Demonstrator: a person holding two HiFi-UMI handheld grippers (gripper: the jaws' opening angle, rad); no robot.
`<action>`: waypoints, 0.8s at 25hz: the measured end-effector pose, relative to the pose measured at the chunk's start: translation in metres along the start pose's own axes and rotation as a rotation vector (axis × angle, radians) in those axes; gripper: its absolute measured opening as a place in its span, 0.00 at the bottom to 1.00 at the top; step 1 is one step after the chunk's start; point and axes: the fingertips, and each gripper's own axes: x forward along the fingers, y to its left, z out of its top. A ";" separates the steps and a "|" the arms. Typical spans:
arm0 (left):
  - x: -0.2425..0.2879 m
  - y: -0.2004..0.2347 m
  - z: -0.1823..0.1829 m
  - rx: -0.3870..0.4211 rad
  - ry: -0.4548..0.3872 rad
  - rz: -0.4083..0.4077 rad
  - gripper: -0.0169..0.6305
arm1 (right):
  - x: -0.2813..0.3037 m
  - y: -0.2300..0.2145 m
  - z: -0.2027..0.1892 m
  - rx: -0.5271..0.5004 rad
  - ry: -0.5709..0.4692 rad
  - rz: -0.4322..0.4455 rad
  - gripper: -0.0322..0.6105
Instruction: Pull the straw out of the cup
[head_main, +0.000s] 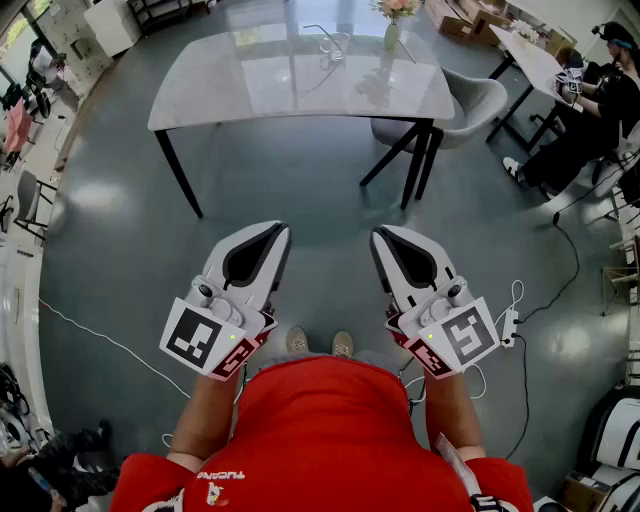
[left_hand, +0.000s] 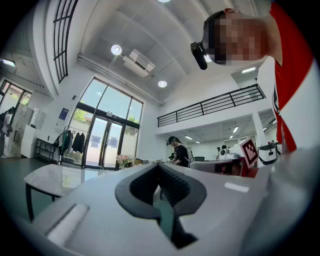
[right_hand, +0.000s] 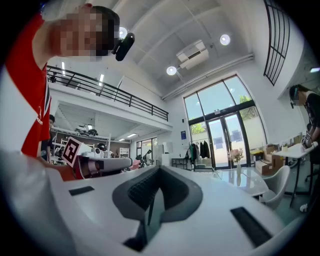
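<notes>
Left gripper (head_main: 272, 232) and right gripper (head_main: 385, 235) fingers clenched, empty; straw and cup not discernible. Judged best: approach the glossy grey surface (head_main: 220, 90) well ahead, then spread the fingers

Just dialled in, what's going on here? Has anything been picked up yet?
Nothing has been picked up yet. A person in a red shirt stands on the grey floor, well short of the table, holding one claw in each hand. The left claw and the right claw are both shut with nothing in them, held level and side by side, pointing towards the table. A vase of flowers stands on the table. A thin clear item beside it is too small to identify.
</notes>
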 end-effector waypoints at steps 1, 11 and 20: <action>0.000 0.001 0.001 0.000 0.000 0.001 0.03 | 0.001 0.000 0.001 0.000 -0.001 0.001 0.05; 0.004 -0.002 -0.002 0.003 0.005 0.010 0.03 | -0.001 -0.005 0.002 0.024 -0.019 0.021 0.05; 0.020 -0.010 -0.004 0.015 0.013 0.026 0.03 | -0.008 -0.021 0.002 0.033 -0.024 0.043 0.05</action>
